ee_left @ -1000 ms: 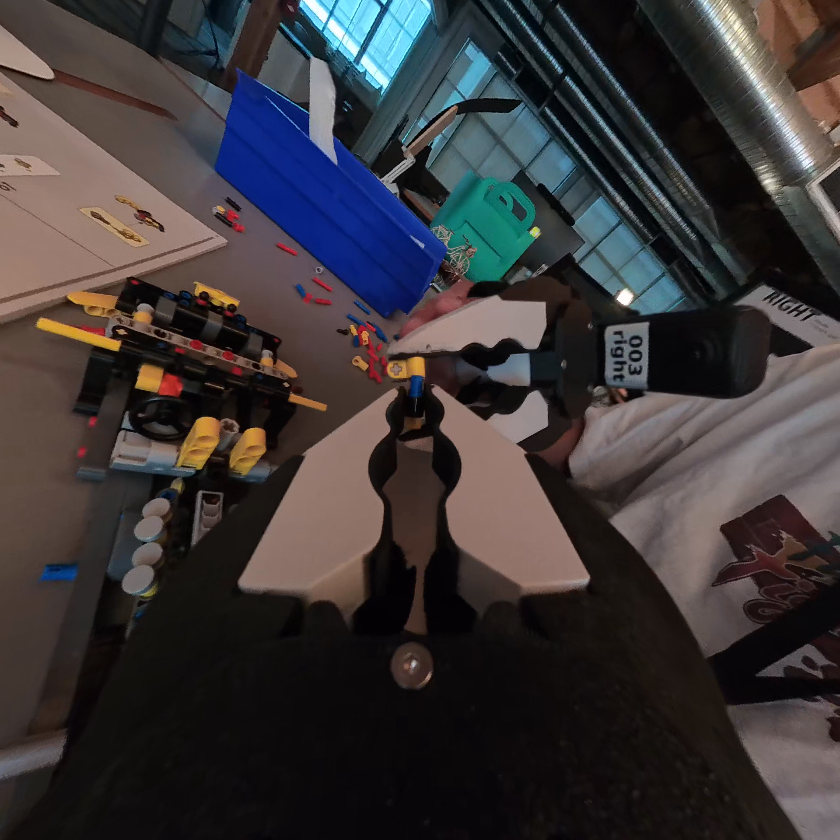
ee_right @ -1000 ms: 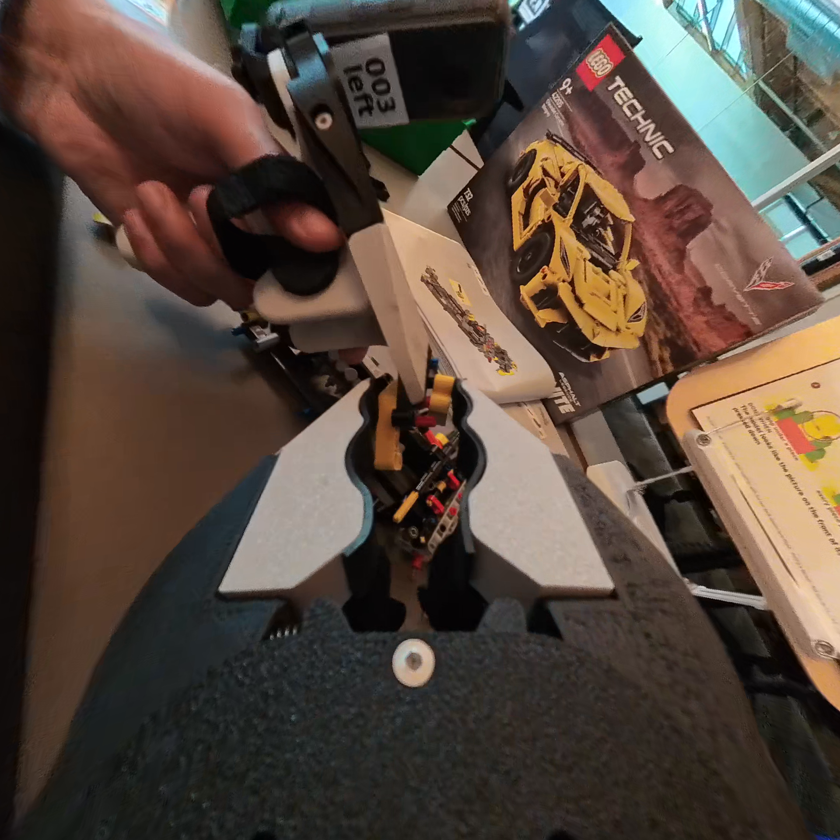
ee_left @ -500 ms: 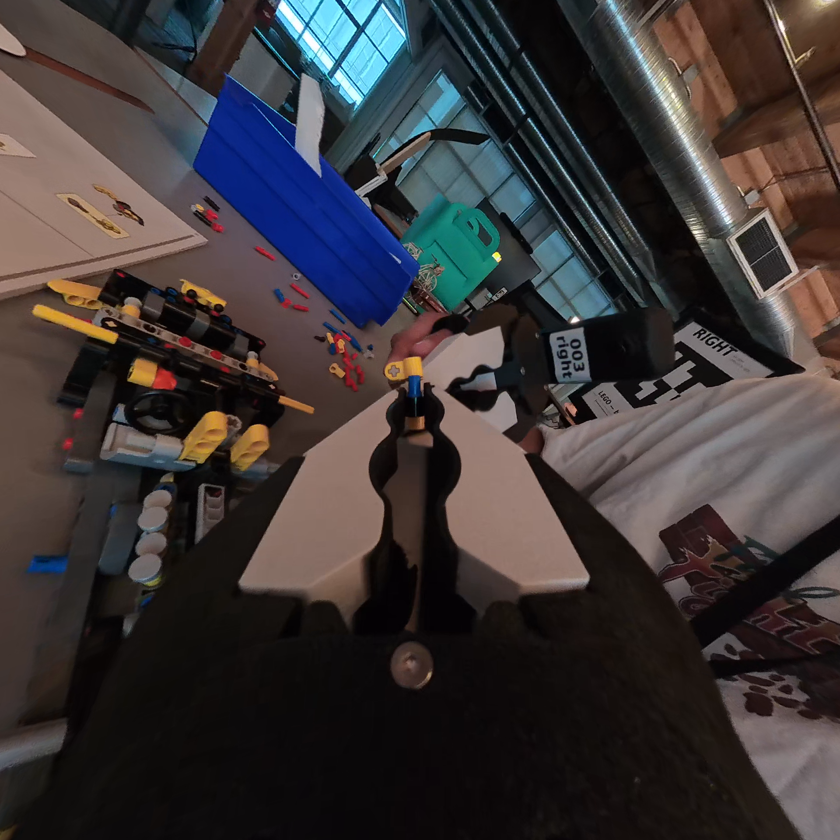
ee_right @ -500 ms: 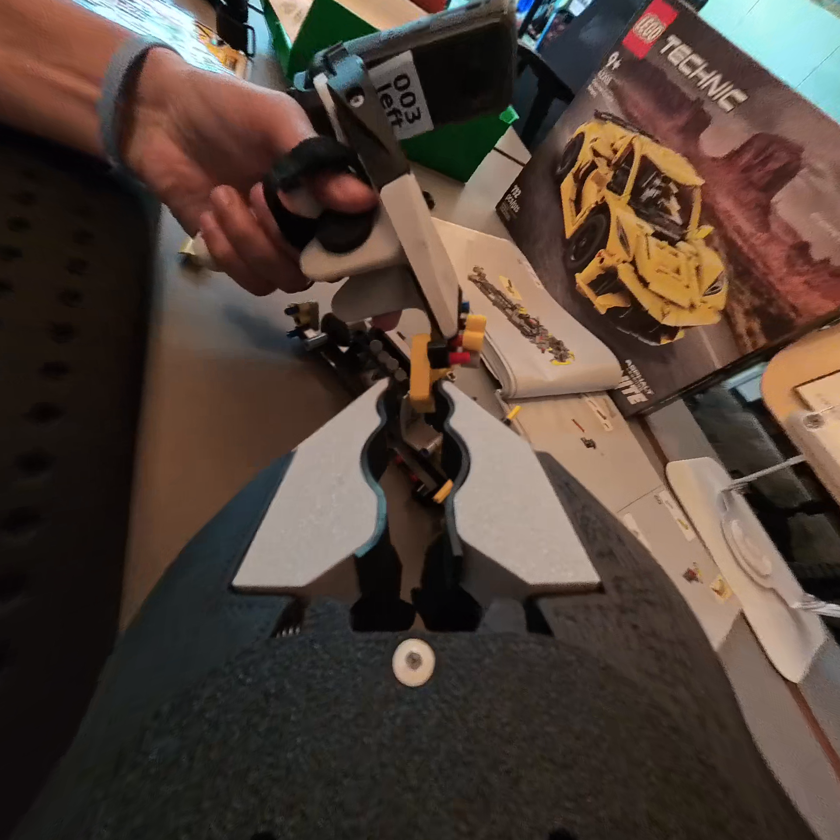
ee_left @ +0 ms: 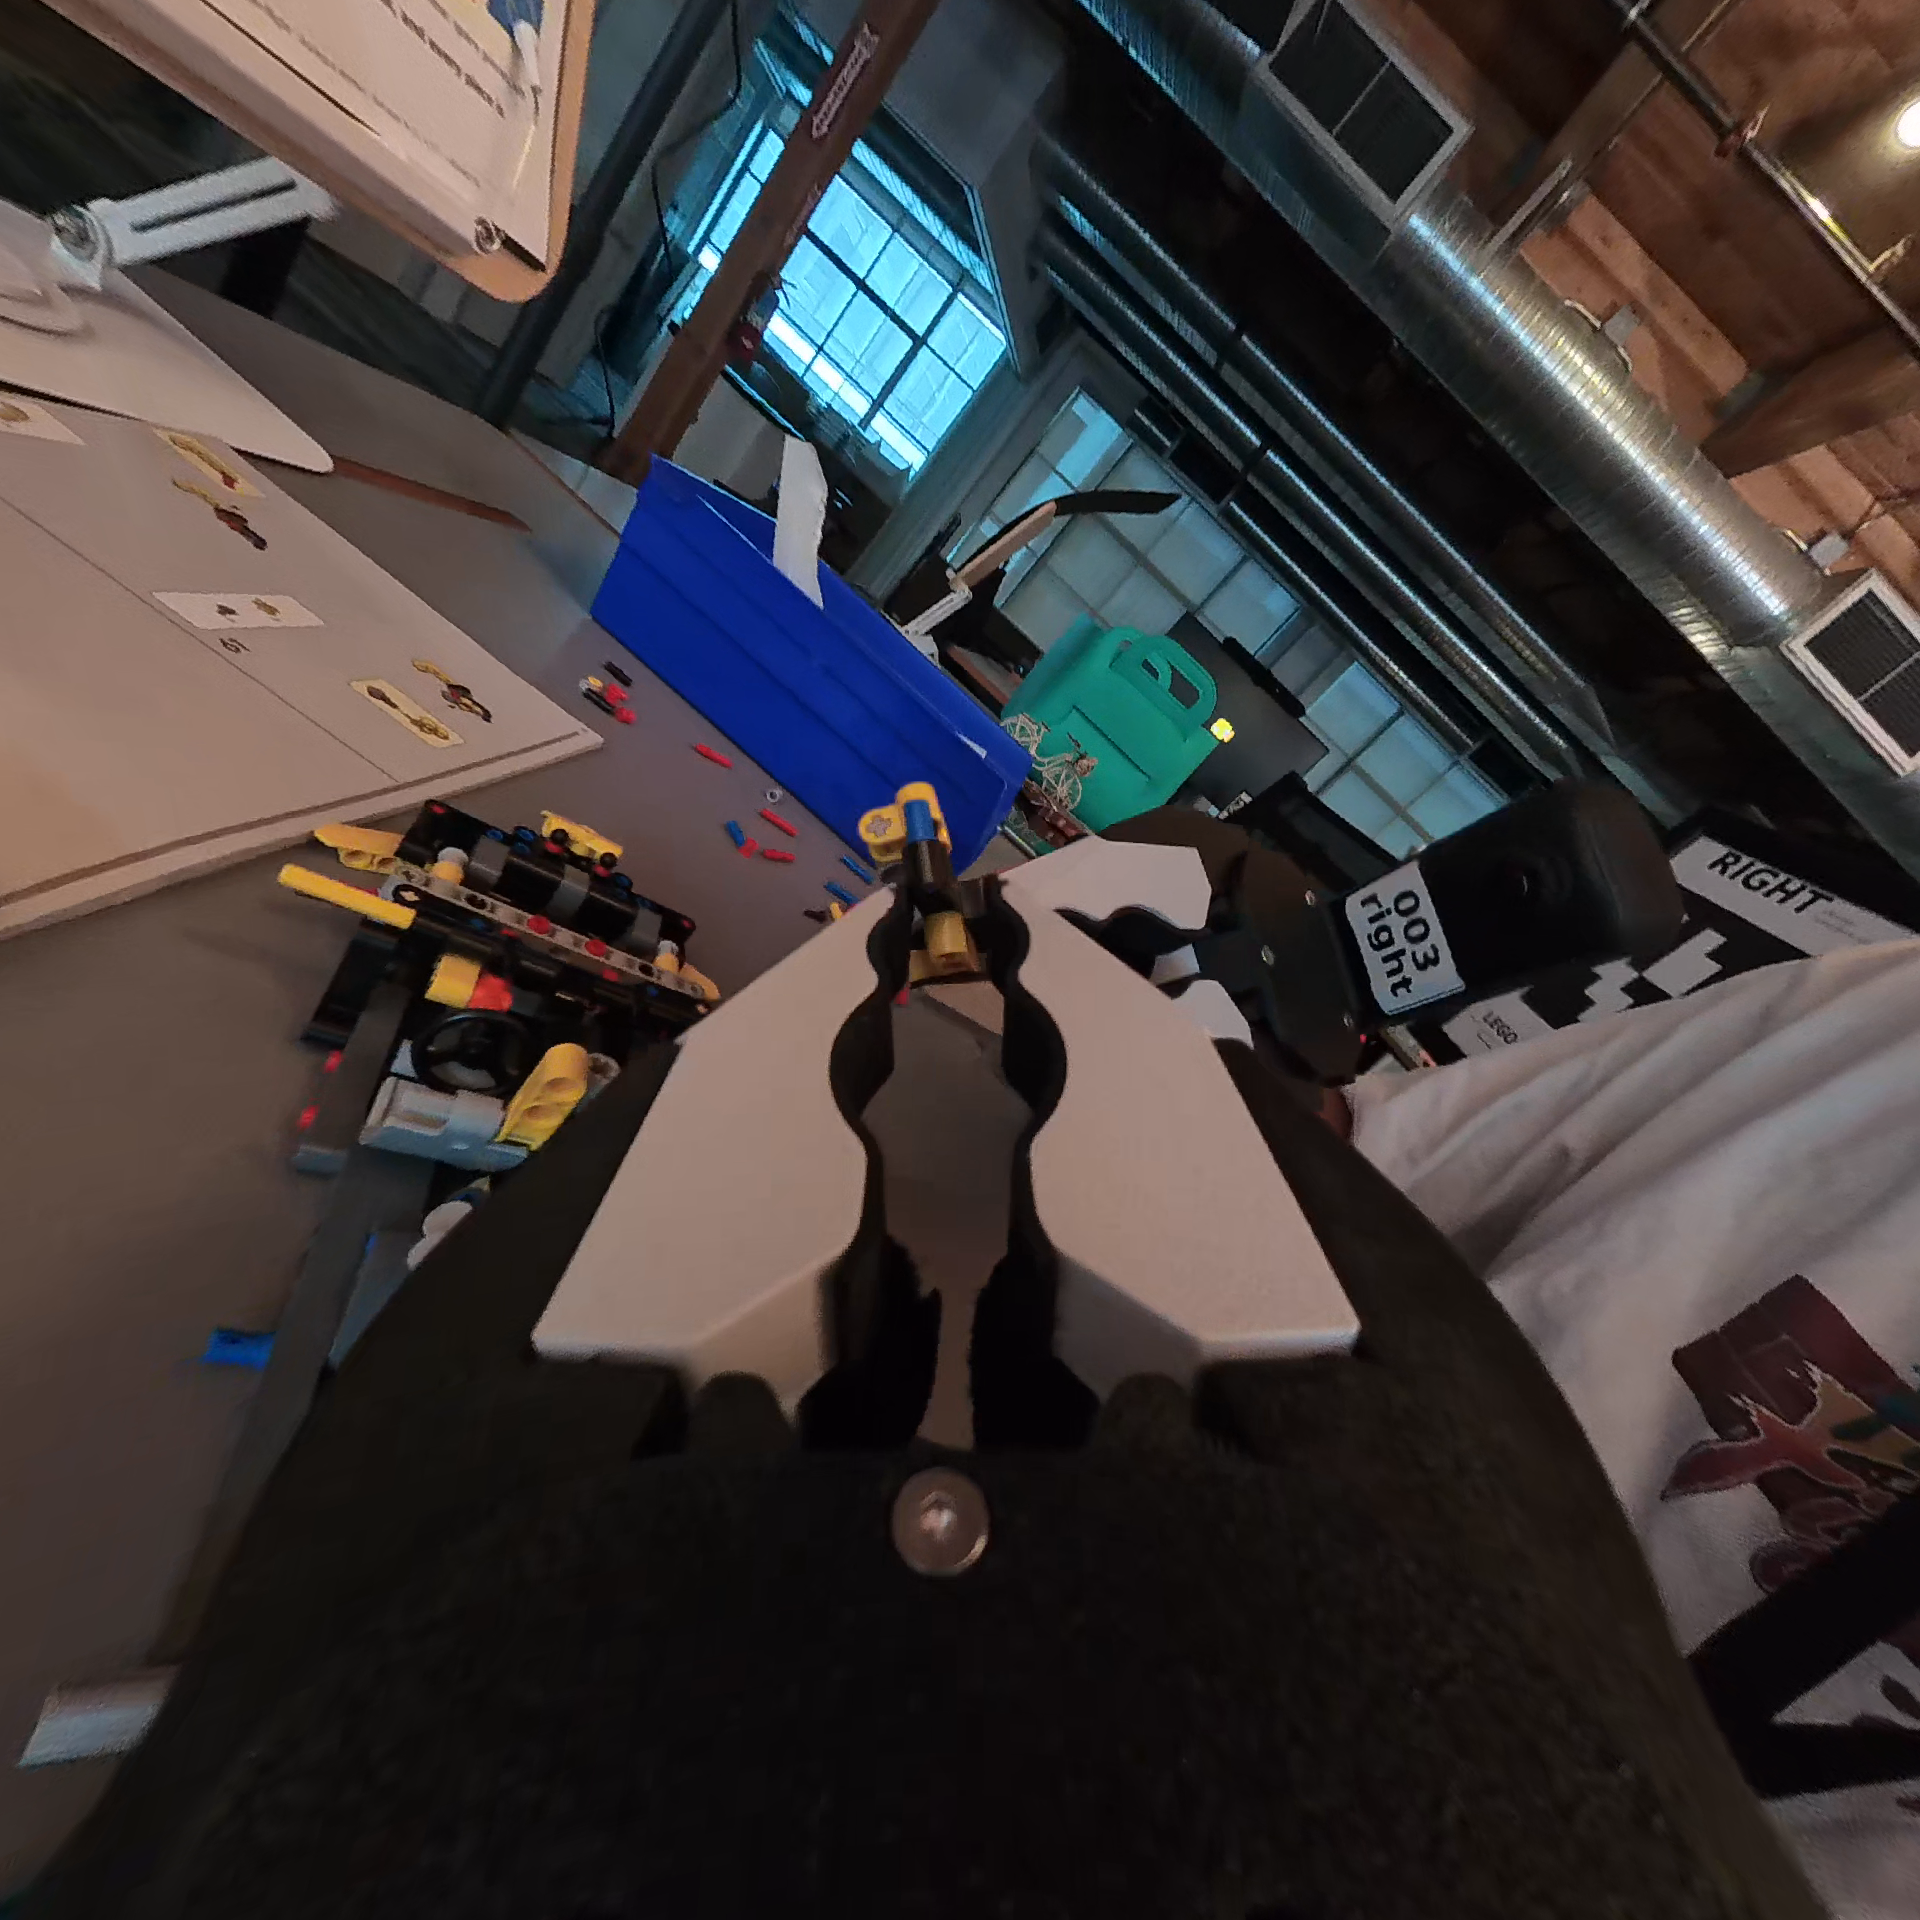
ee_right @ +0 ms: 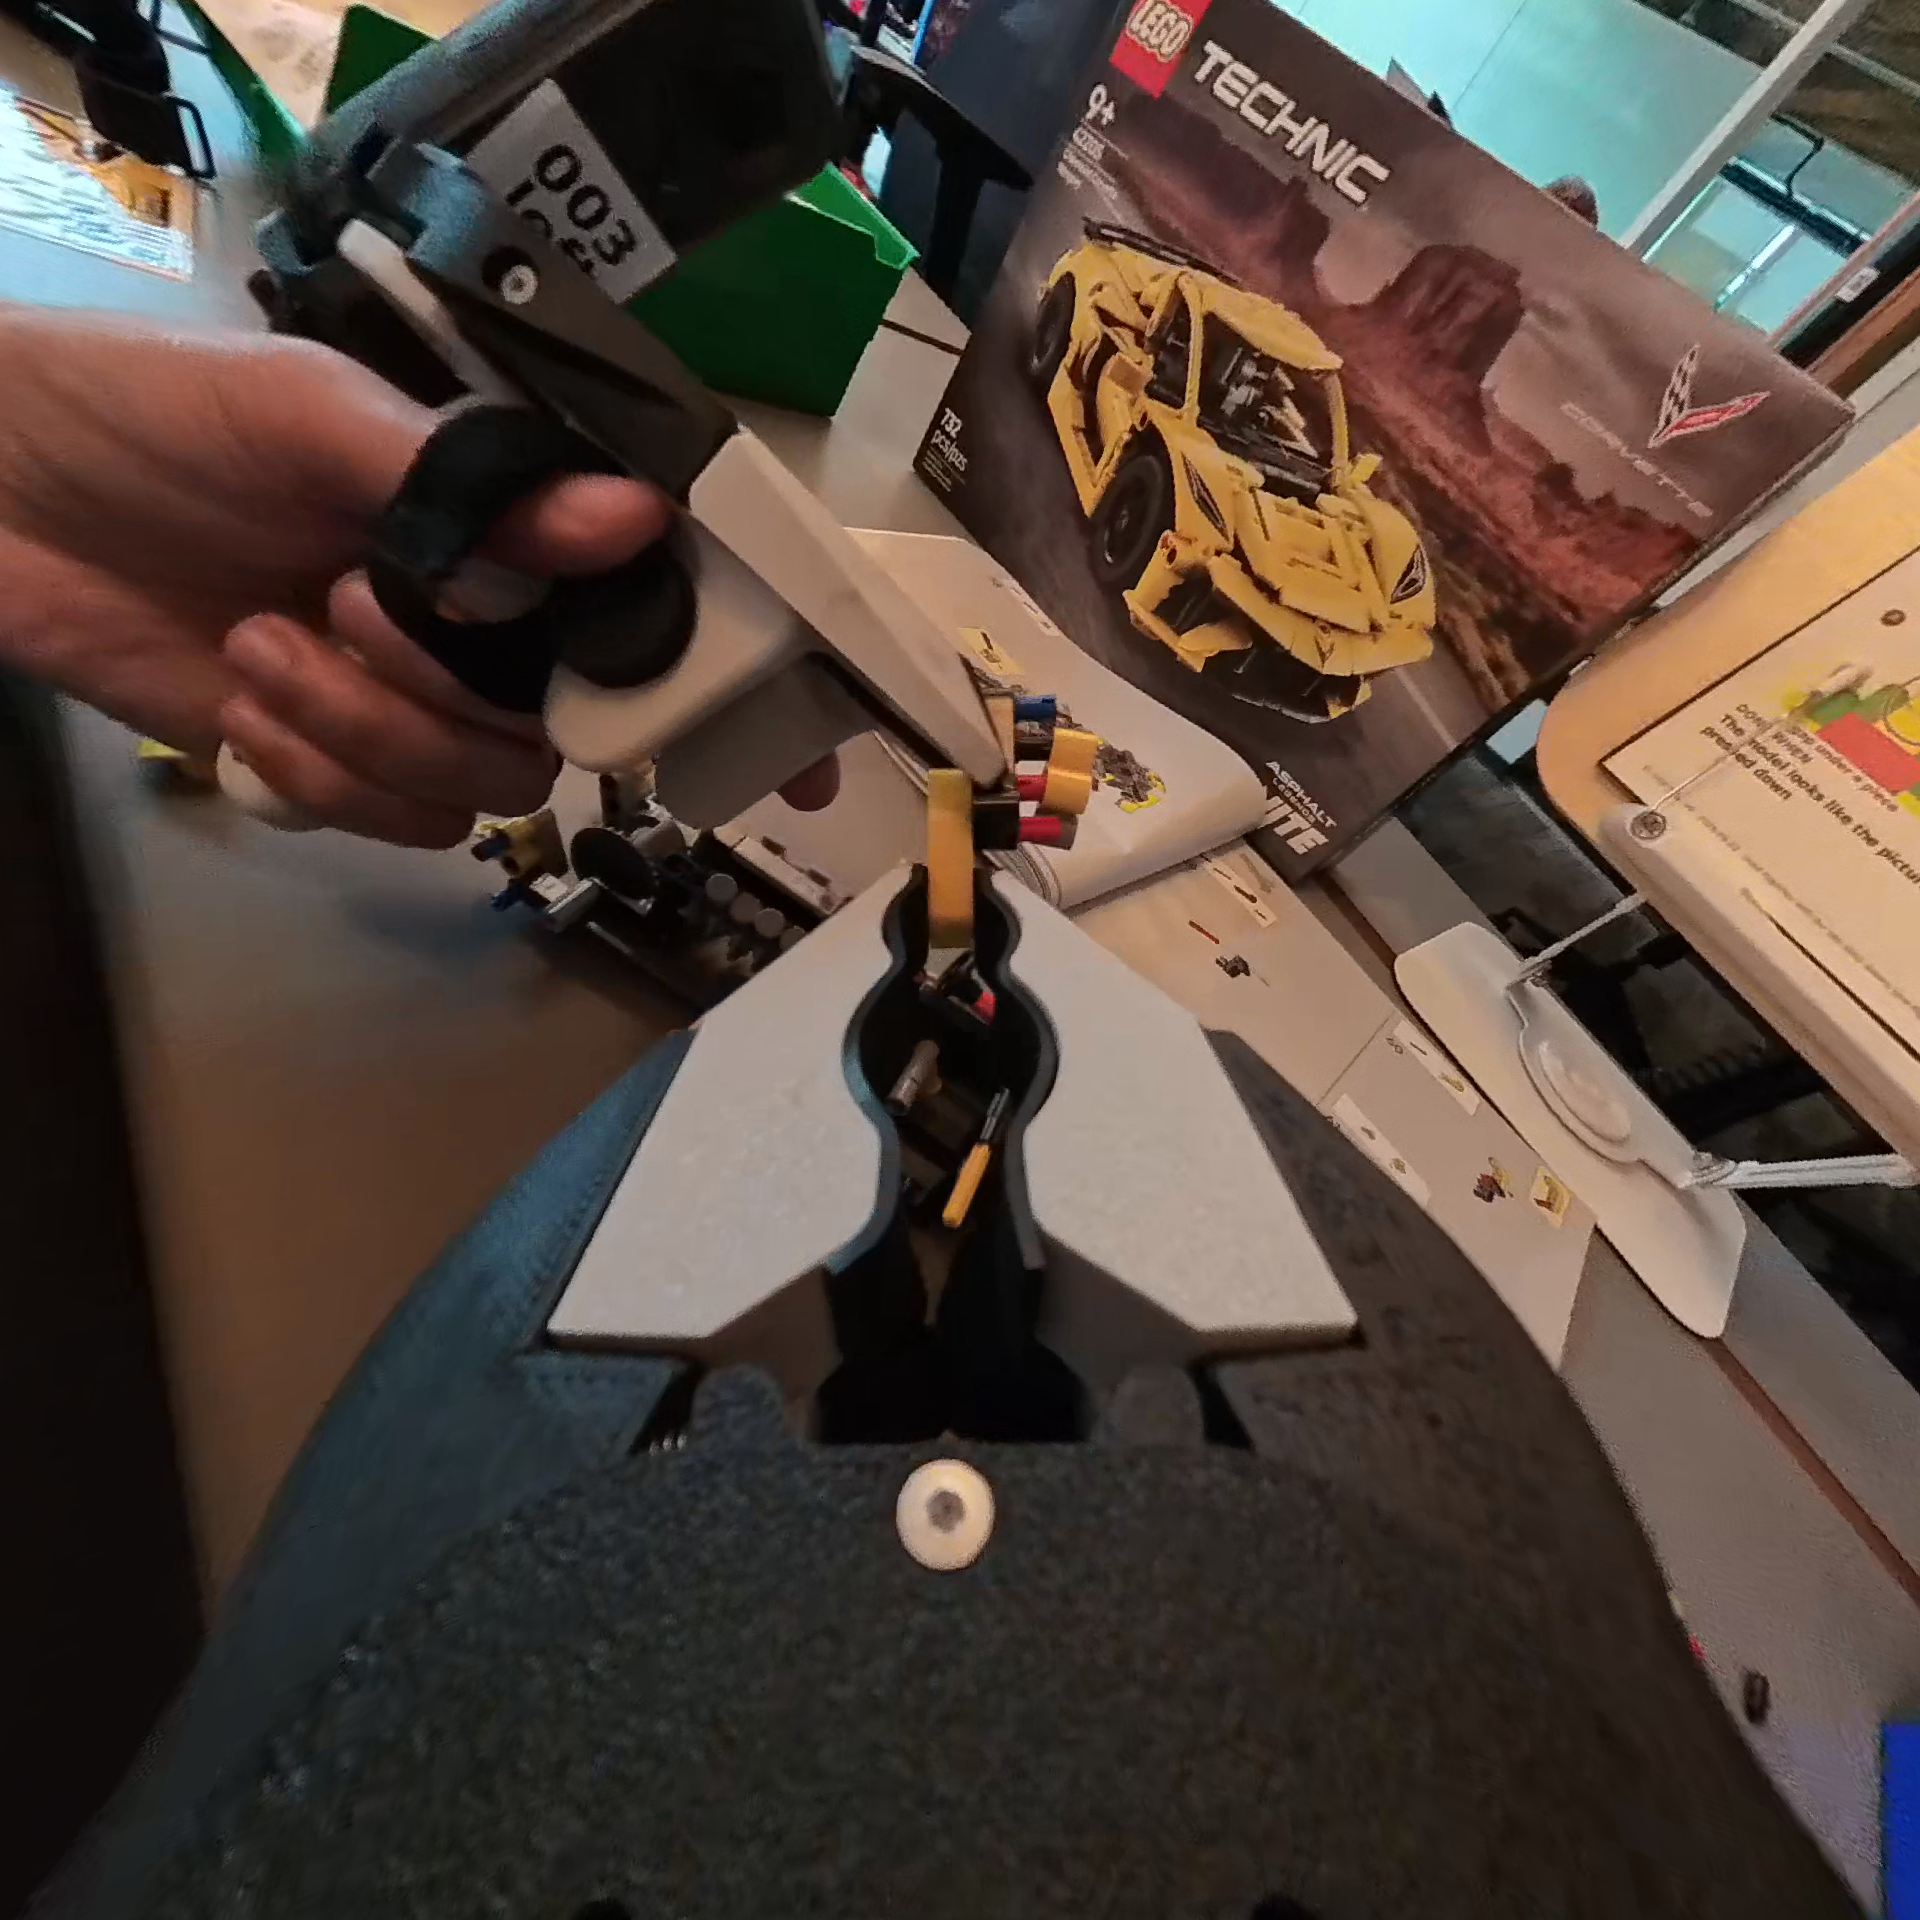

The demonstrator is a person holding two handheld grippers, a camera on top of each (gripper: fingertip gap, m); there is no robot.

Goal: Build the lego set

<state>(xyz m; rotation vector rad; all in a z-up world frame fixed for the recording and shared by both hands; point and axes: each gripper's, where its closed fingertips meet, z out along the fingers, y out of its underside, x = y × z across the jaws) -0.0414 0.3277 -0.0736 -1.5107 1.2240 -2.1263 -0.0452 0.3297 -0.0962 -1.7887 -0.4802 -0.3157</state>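
Closing the gap again, your right gripper (ee_right: 951, 883) has come back to the part it drew away from half a second ago. Its fingers now pinch the lower end of the yellow beam (ee_right: 948, 831). Your left gripper (ee_left: 943, 899) stays clamped on the small sub-assembly (ee_left: 914, 831), which you hold in the air above the tabletop (ee_left: 156, 1039) and just in front of you. The beam touches the sub-assembly's black core, so this looks like the push that seats it. Whether it has clicked home cannot be told from here.

On the held piece you have one yellow beam, one yellow connector (ee_right: 1070, 769), two red pin ends (ee_right: 1044, 805) and one blue pin (ee_right: 1034, 710). Two grippers are in play, and one hand (ee_right: 208, 540) shows, on the left tool.

Below and beyond them, one partly built chassis (ee_left: 520, 935) lies on the tabletop, untouched. One open instruction booklet (ee_left: 208, 675) lies beside it. Past the chassis, loose red and blue pins (ee_left: 764, 826) are scattered, too small and too many to count surely. Farther off stand one blue bin (ee_left: 769, 675), one green bin (ee_right: 769, 301) and one set box (ee_right: 1455, 364) leaning upright.
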